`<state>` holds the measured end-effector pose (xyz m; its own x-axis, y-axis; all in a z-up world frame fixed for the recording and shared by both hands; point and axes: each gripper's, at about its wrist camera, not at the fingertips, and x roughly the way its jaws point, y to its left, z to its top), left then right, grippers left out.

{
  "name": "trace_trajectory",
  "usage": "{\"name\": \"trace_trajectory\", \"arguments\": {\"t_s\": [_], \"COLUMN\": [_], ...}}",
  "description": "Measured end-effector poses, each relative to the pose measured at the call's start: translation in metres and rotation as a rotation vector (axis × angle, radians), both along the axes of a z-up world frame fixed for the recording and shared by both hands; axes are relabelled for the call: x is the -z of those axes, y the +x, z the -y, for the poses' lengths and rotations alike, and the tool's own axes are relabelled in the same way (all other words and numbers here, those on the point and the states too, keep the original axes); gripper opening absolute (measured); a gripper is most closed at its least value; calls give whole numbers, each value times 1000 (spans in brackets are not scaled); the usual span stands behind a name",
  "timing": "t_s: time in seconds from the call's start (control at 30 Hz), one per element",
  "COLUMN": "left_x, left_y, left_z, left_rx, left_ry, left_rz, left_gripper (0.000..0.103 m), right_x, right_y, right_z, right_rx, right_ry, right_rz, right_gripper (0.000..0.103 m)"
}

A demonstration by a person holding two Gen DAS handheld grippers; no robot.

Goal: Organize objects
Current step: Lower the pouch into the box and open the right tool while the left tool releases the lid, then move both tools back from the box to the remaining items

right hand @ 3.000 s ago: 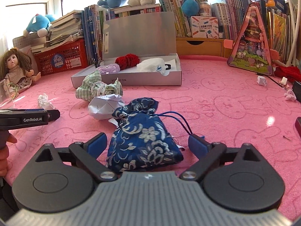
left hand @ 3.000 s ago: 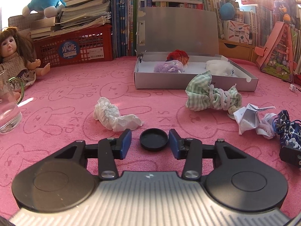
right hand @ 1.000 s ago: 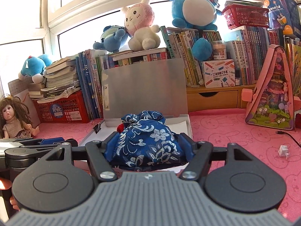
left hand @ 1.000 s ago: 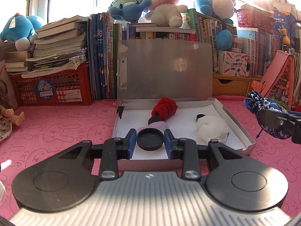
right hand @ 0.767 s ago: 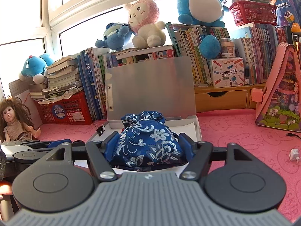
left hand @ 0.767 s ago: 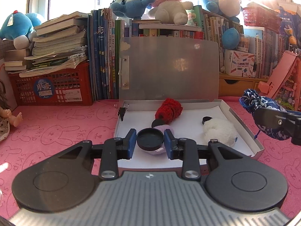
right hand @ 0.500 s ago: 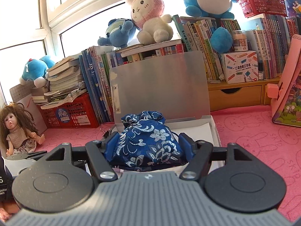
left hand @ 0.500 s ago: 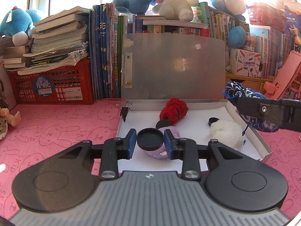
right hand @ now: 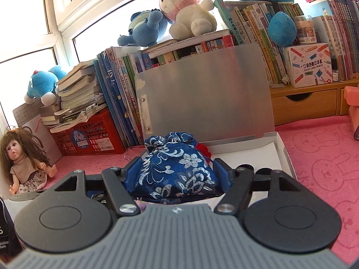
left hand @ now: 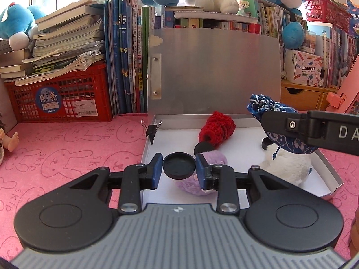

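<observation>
The left tool (left hand: 179, 167) is clenched on a round black plastic lid (left hand: 178, 165), held above the near left part of a shallow grey cardboard box (left hand: 329, 173) with its flap raised. The right tool (right hand: 177, 173) grips a blue floral drawstring pouch (right hand: 174, 170) over the box's right side. Inside lie a red knitted roll (left hand: 217, 130), a fluffy lilac bundle (left hand: 211, 160) and a fluffy white bundle (left hand: 286, 163). The box sits on a bench covered in pink bunny-print cloth (left hand: 67, 154).

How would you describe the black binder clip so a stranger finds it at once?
Start at the silver box with its lid standing open on the pink cloth. Go to its near-left back corner, by the lid's hinge. The binder clip grips the box's left wall there, the only thing on the rim rather than inside.
</observation>
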<state>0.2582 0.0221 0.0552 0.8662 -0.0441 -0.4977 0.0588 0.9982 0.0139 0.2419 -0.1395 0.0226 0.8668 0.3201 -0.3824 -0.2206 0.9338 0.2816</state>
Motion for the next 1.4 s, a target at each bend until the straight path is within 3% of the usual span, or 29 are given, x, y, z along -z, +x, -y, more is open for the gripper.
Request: {"name": "trace_trajectory", "arguments": {"t_s": [0.43,1.07,1.13,1.17,1.4], "left_x": [24,27,27,26,24], "left_y": [29,30,30,30,26], "left_z": [24,27,26,26,29], "left_rx": [11,-2,-6,-6,-6], "left_ry": [41,40,35,32,42], "left_rz": [1,17,14,13,32], "left_gripper": [37,39,49,58,79], "right_x": [25,34,33,32,29], "right_y": [9,15,14,13,10], "right_z": [3,22,25,27,33], "right_rx": [-36,74,93,102,130], "right_ry": [-60,-25,-6,4,32], "right_rz": [-8,-23,-8,1,31], "right_gripper": [71,75,76,82,88]}}
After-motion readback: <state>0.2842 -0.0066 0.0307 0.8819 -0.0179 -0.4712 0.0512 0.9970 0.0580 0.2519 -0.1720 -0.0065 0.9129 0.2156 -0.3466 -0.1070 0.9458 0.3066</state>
